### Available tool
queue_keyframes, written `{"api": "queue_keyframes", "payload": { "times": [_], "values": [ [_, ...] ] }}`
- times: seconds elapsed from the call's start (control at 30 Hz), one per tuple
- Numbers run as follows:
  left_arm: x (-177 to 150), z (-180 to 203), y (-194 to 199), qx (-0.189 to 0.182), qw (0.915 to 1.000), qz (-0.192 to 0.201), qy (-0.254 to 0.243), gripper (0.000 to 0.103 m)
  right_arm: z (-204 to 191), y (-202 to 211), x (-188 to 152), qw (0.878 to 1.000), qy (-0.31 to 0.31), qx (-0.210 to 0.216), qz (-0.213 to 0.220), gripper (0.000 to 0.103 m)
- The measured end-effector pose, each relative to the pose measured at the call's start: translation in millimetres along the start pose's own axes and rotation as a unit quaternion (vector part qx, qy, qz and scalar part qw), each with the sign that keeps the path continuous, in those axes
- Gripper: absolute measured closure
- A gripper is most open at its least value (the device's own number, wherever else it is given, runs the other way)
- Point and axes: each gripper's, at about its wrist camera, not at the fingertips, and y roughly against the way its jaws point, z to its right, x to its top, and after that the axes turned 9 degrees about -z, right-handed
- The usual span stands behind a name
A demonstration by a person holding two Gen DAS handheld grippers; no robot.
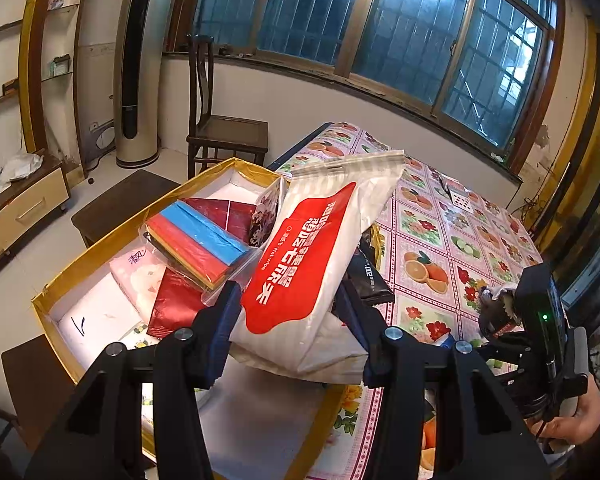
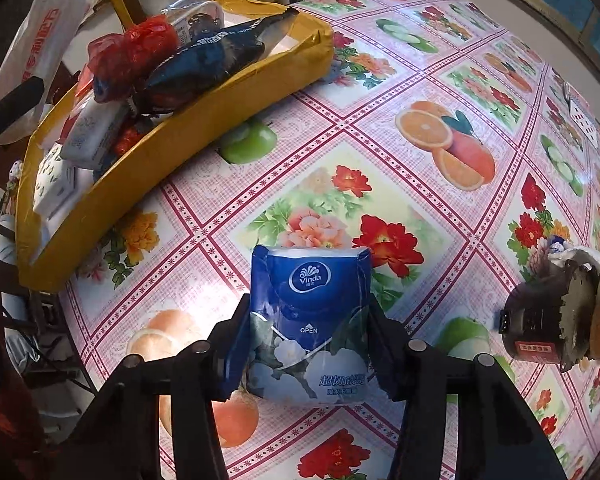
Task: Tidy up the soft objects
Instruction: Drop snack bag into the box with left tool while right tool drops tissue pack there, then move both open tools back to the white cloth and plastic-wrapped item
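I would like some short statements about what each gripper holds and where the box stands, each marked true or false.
1. The left gripper grips a white pack with a red label. True.
2. The right gripper is open with nothing in it. False: it is shut on a blue Vinda tissue pack.
3. The yellow box already contains several items. True.
4. The tablecloth is plain white. False: it shows fruit and flowers.
5. The white pack lies flat inside the box. False: it is held above the box.

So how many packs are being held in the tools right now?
2: a white-and-red wet-wipe pack in the left tool, over the box, and a blue tissue pack in the right tool, over the table.
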Motion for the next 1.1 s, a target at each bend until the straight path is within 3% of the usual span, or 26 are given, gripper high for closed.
{"api": "queue_keyframes", "payload": {
  "times": [0.2, 0.4, 0.6, 0.7, 0.83, 1.0, 1.1],
  "values": [
    [0, -24, 9, 0.020, 0.9996, 0.010, 0.020, 0.055, -8, 36, 11, 0.994, -0.005, 0.090, 0.055, 0.050],
    [-5, -48, 5, 0.035, 0.9981, 0.002, 0.050, 0.055, -72, 59, 57, 0.984, 0.039, 0.147, 0.095, 0.050],
    [-14, -63, -12, 0.051, 0.9953, -0.027, 0.077, 0.052, -143, 35, 75, 0.983, 0.080, 0.138, 0.089, 0.048],
    [-19, -79, -18, 0.041, 0.9923, -0.036, 0.111, 0.025, -143, 30, 75, 0.980, 0.066, 0.165, 0.088, 0.041],
    [-19, -80, -10, 0.062, 0.9918, -0.018, 0.111, 0.025, -132, 36, 68, 0.977, 0.053, 0.179, 0.098, 0.022],
    [-16, -72, 8, 0.078, 0.9910, 0.021, 0.107, 0.025, -100, 51, 41, 0.966, 0.029, 0.215, 0.137, 0.017],
    [-10, -58, 13, 0.058, 0.9938, 0.030, 0.090, 0.025, -71, 61, 17, 0.961, 0.011, 0.223, 0.164, 0.007]
  ]
}}
